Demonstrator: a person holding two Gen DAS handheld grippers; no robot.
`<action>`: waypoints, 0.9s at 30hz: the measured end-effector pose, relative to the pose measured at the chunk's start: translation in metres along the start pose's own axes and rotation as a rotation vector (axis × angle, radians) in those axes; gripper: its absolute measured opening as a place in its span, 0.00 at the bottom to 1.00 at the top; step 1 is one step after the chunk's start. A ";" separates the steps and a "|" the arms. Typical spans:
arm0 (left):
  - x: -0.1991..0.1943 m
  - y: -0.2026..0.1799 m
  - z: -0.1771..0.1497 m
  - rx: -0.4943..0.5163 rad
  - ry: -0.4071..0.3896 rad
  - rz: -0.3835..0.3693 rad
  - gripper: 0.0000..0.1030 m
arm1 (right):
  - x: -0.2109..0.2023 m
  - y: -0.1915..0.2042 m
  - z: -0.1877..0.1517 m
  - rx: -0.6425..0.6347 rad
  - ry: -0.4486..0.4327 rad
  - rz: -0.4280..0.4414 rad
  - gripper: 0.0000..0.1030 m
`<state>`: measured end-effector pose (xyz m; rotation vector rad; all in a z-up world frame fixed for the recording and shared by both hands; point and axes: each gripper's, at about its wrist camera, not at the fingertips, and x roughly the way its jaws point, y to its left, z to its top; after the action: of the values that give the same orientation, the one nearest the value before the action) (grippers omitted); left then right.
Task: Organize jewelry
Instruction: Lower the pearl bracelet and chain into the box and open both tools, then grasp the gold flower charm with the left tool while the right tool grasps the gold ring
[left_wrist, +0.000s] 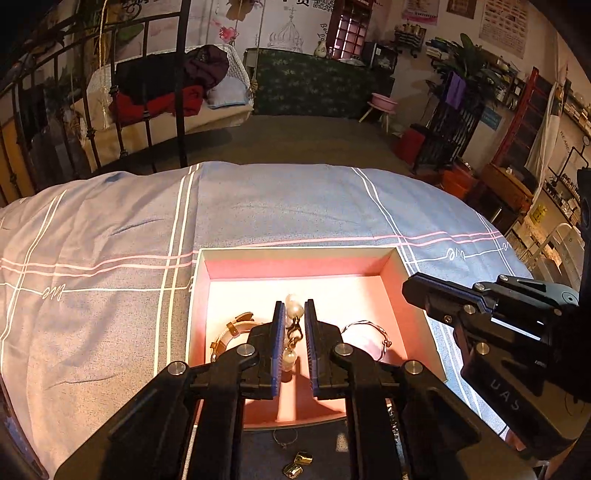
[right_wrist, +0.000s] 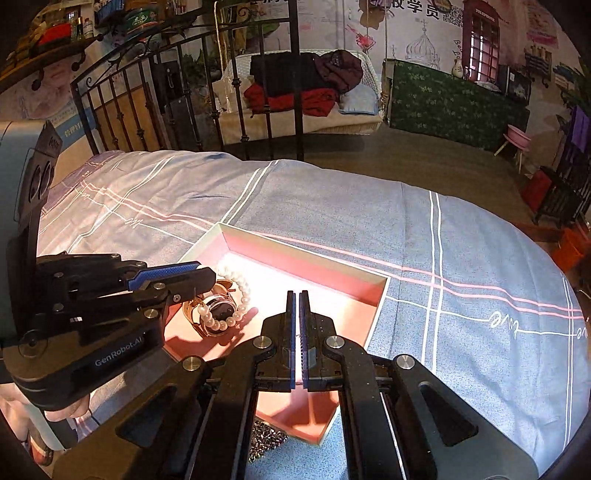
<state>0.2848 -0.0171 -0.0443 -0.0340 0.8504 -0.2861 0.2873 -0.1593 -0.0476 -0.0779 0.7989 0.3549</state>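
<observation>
Nearest its own camera, the left hand-held gripper (left_wrist: 294, 332) stands slightly parted, the pearl strand (left_wrist: 291, 325) hanging between its pads; whether they still pinch it cannot be told. The strand's long axis runs straight ahead along the fingers, directly over the pink box (left_wrist: 295, 254) on the bed (left_wrist: 110, 229). Just left of the fingers lies a gold bangle (left_wrist: 231, 332), just right a silver bracelet (left_wrist: 369, 338). The right hand-held gripper (right_wrist: 297, 332) is closed and empty, farther from the strand.
</observation>
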 end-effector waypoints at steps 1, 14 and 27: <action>-0.007 -0.001 0.001 -0.002 -0.017 0.007 0.52 | -0.003 0.000 0.000 0.004 0.004 0.004 0.05; -0.103 -0.004 -0.033 0.013 -0.179 0.024 0.83 | -0.111 -0.003 -0.021 0.025 -0.266 -0.117 0.74; -0.058 -0.007 -0.135 0.005 0.045 -0.025 0.79 | -0.072 0.002 -0.125 0.101 -0.032 -0.026 0.74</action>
<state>0.1462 0.0025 -0.0900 -0.0335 0.8944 -0.3139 0.1548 -0.2025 -0.0836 0.0115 0.7823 0.2904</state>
